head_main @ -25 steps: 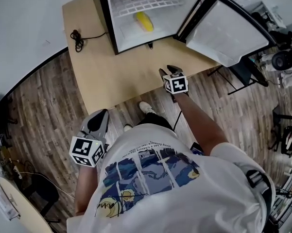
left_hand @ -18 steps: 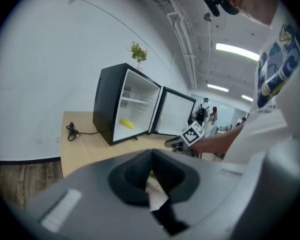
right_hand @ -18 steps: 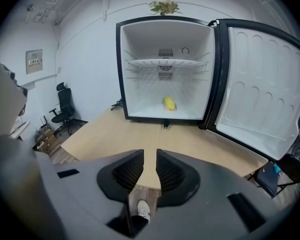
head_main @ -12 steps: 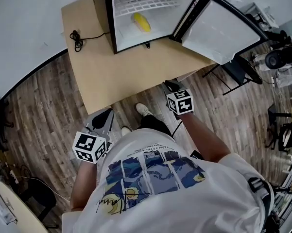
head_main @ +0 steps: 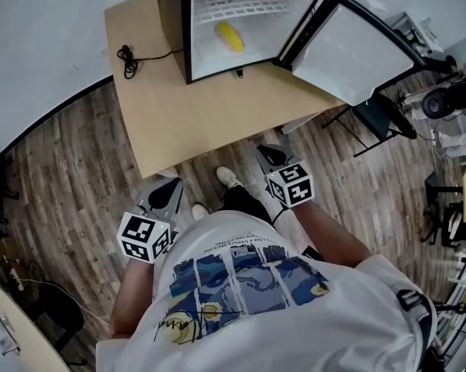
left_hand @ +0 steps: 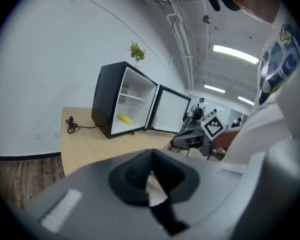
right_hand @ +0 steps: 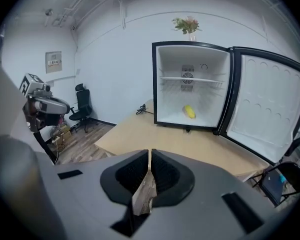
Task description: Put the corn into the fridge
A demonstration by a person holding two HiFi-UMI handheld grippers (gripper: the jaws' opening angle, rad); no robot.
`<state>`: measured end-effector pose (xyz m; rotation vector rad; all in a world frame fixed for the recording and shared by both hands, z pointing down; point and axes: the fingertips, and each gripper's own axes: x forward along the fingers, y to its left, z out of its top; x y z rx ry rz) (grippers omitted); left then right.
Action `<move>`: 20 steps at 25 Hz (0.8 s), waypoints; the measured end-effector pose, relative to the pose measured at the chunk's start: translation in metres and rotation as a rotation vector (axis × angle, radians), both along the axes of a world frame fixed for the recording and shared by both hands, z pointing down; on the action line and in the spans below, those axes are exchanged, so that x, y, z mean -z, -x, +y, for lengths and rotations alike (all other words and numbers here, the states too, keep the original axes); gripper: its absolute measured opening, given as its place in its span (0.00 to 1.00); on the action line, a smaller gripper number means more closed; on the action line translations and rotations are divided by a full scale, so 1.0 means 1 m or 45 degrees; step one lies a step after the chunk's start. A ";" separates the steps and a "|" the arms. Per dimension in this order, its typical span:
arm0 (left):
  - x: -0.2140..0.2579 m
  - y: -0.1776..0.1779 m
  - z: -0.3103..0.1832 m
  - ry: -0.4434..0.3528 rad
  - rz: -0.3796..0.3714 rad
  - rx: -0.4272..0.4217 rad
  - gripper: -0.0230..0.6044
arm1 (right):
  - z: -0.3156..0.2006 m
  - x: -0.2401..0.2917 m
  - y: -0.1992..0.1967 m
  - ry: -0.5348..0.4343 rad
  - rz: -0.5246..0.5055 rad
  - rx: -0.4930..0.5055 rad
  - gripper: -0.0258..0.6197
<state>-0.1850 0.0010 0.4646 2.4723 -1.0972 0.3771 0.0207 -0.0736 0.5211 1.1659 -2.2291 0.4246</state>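
The yellow corn (head_main: 230, 36) lies on the floor of the open black mini fridge (head_main: 173, 29), also seen in the left gripper view (left_hand: 124, 118) and the right gripper view (right_hand: 189, 112). The fridge door (head_main: 349, 53) stands swung wide to the right. My right gripper (head_main: 270, 155) hangs off the table's near edge by my body; its jaws are closing, nearly together, with nothing between them (right_hand: 149, 156). My left gripper (head_main: 167, 192) is low at my left side, over the wooden floor, shut and empty (left_hand: 150, 155).
The fridge stands at the back of a light wooden table (head_main: 186, 107) with a black cable (head_main: 126, 59) coiled beside it. My shoes (head_main: 229, 178) are at the table's near edge. A black chair (head_main: 384, 115) sits under the open door.
My right gripper has drawn back from over the table's edge toward my body, and its jaws have come together. The left gripper has barely shifted. The corn stays in the fridge.
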 end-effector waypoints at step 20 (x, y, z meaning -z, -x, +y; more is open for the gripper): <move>-0.015 -0.010 0.015 0.043 0.031 -0.012 0.05 | 0.032 0.047 0.030 -0.131 0.039 0.222 0.07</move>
